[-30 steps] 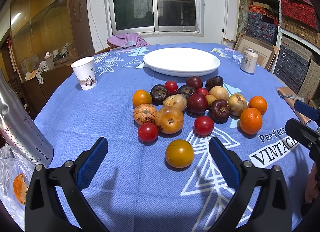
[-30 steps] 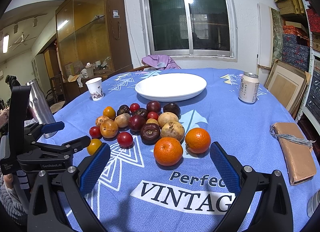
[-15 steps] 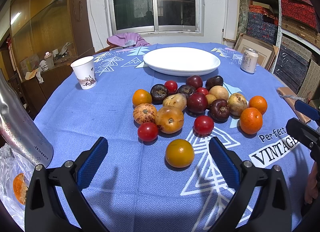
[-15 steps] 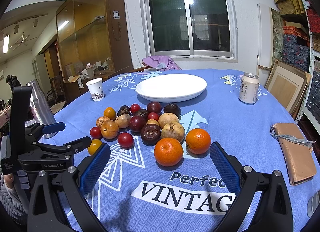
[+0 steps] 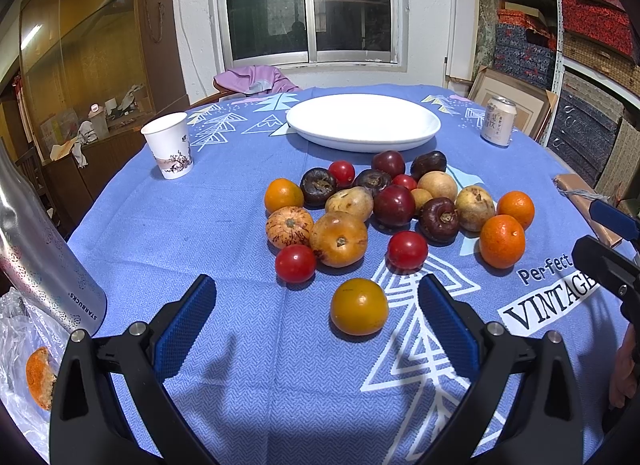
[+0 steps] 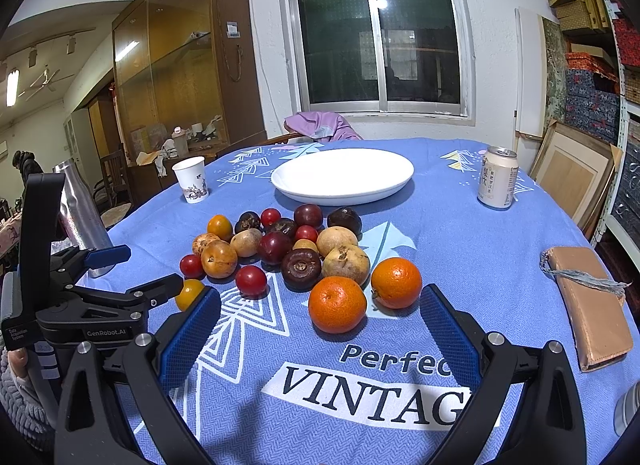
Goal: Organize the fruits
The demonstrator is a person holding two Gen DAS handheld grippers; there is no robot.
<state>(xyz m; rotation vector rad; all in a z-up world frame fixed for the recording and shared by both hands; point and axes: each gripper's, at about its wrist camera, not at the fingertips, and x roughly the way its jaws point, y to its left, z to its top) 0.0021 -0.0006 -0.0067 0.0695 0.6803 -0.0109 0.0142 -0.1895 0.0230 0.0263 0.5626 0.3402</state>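
While both tools gape, fruits [image 5: 360, 209] lie ahead.

Mixed fruit, loose cluster on a blue printed tablecloth [image 5: 200, 225], none stacked. Two oranges [image 6: 337, 304] side by side at the cluster's right edge, nearest the right gripper's view. Dark purple round fruits [image 5: 439, 219] and dark red plums [image 5: 394, 205] at centre; tan-brown fruits [image 5: 474, 207] among them; small red tomatoes [image 5: 407, 249] scattered. One yellow-orange fruit [image 5: 359, 306] apart, nearest the left gripper's view. White plate [image 5: 424, 133] behind the cluster, upright, holding nothing.
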